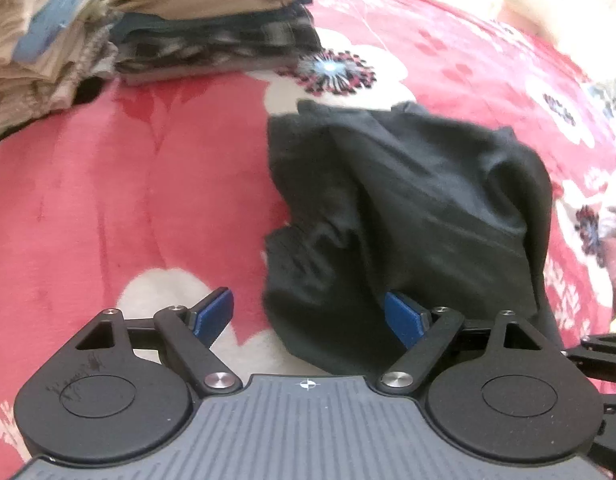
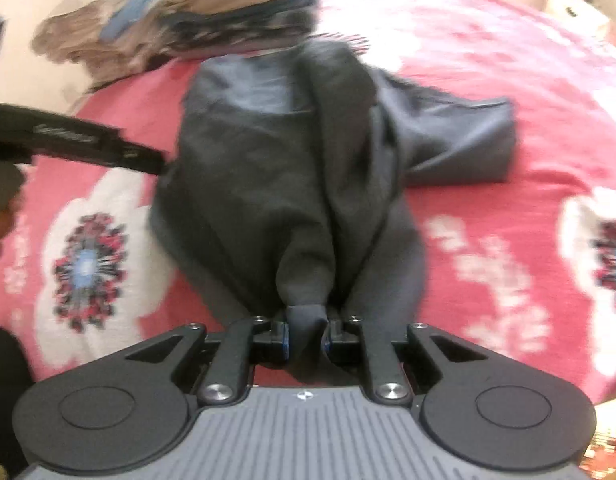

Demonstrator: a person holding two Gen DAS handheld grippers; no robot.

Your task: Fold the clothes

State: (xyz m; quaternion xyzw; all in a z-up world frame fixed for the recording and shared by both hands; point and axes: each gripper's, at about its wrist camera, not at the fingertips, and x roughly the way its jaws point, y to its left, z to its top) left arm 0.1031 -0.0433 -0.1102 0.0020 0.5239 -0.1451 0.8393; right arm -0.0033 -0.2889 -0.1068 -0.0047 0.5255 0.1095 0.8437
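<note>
One dark garment (image 2: 291,184), perhaps two folded stacks (image 1: 147,32) behind.

Black garment (image 1: 408,200), red white-flowered blanket (image 1: 127,200), beige-and-dark folded stack (image 1: 167,20)

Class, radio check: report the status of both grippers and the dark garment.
Right gripper shut on dark garment, bunched. Left gripper open, empty, at its edge. Folded pile behind, clear.
</note>
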